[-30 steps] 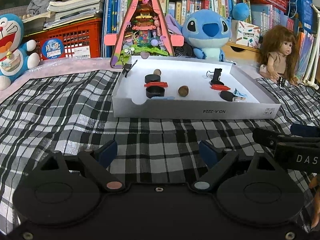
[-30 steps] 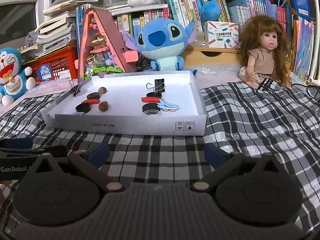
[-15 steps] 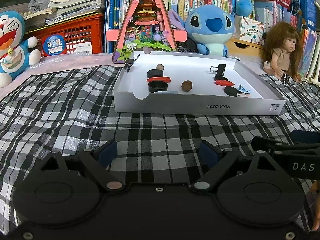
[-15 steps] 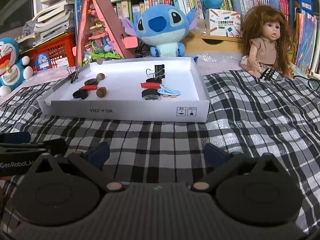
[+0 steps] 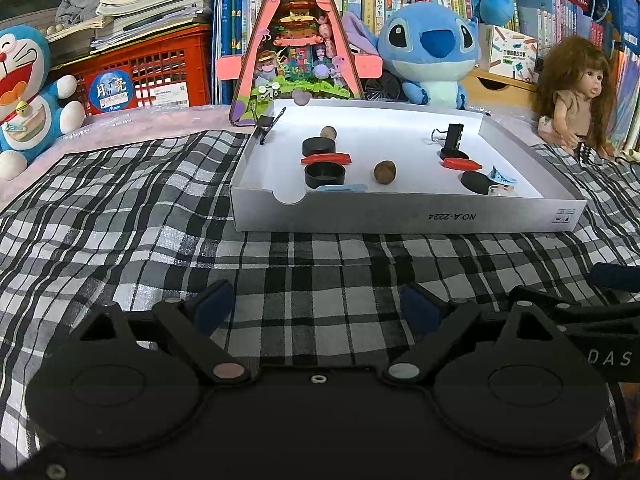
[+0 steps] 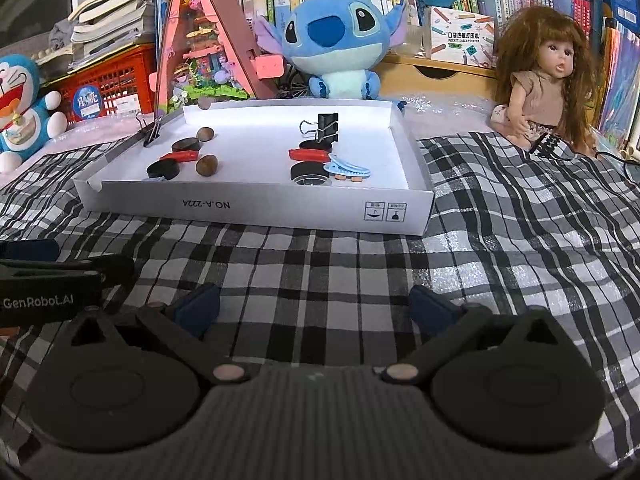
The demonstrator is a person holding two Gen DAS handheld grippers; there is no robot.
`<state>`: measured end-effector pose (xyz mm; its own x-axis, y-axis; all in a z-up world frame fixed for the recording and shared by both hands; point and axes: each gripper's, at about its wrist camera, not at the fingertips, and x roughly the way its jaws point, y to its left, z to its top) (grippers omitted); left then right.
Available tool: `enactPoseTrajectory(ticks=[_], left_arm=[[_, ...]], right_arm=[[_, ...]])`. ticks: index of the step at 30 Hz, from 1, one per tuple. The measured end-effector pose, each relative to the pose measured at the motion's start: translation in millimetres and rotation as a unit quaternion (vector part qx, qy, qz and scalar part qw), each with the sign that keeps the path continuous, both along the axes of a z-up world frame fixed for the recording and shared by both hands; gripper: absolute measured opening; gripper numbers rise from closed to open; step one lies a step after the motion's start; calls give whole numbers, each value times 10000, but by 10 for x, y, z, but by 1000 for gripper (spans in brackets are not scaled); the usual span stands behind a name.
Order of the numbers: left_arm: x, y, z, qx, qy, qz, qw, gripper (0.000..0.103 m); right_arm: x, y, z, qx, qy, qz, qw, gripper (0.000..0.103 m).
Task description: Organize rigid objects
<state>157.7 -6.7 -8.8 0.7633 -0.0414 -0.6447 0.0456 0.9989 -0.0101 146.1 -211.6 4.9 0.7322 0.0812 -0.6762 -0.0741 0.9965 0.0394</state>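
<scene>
A checked cloth [image 5: 120, 240] fills the lower half of both views, and on it in the upper middle of each frame sits a shallow white box [image 5: 400, 216], well beyond either tool. The left gripper [image 5: 316, 304] at the bottom centre of its view has just been opening its jaws, which stand wide apart with only cloth between them, and the right gripper [image 6: 316, 304] likewise shows spread, empty jaws. Inside the box, all clear of the jaws, lie black discs [image 5: 325, 174], red pieces [image 5: 326, 158], brown nuts [image 5: 385, 171], a black binder clip [image 6: 326, 128] standing toward the right, and a blue clip [image 6: 346, 168] beside it.
</scene>
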Motion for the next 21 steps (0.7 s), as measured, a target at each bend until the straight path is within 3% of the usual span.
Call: enactPoseTrajectory(ticks=[13, 21], left_arm=[[75, 10, -40, 101, 78, 157, 9998, 103], [76, 22, -49, 87, 83, 181, 9998, 103]], right_arm=[[100, 3, -16, -30, 82, -123, 9999, 103], [129, 14, -33, -32, 92, -82, 9999, 103]])
